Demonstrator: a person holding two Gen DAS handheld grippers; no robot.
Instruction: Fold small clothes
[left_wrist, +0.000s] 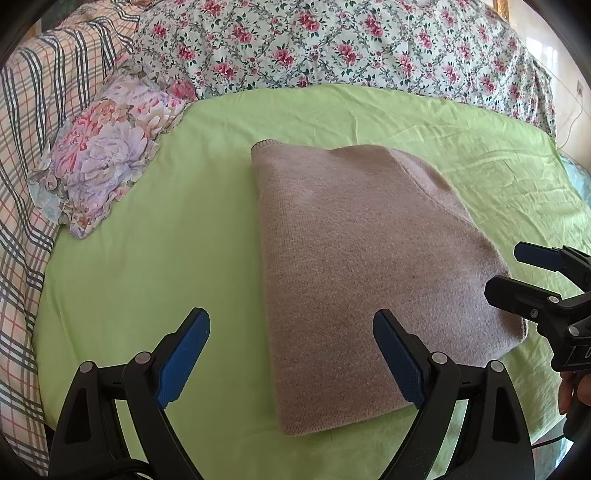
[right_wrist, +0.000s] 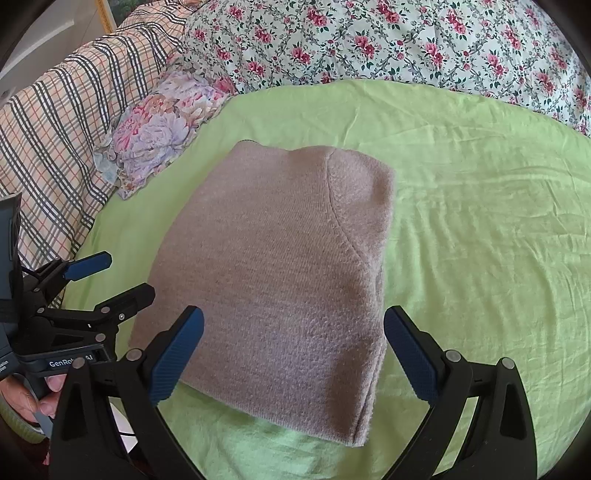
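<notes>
The folded beige knit sweater lies flat on the green bed sheet. It looks soft, thick and limp, best pinched at a near corner. Left hand-held gripper and right hand-held gripper both gape, empty.

Green sheet lies bare on all sides of the folded taupe knit sweater, with wide passage to its left and right and a narrower strip on the near side. Far side is walled by the bunched floral quilt; far-left corner is blocked by a floral pillow against the plaid blanket. Left gripper and right gripper, both spread wide, crowd the sweater's near edge.
</notes>
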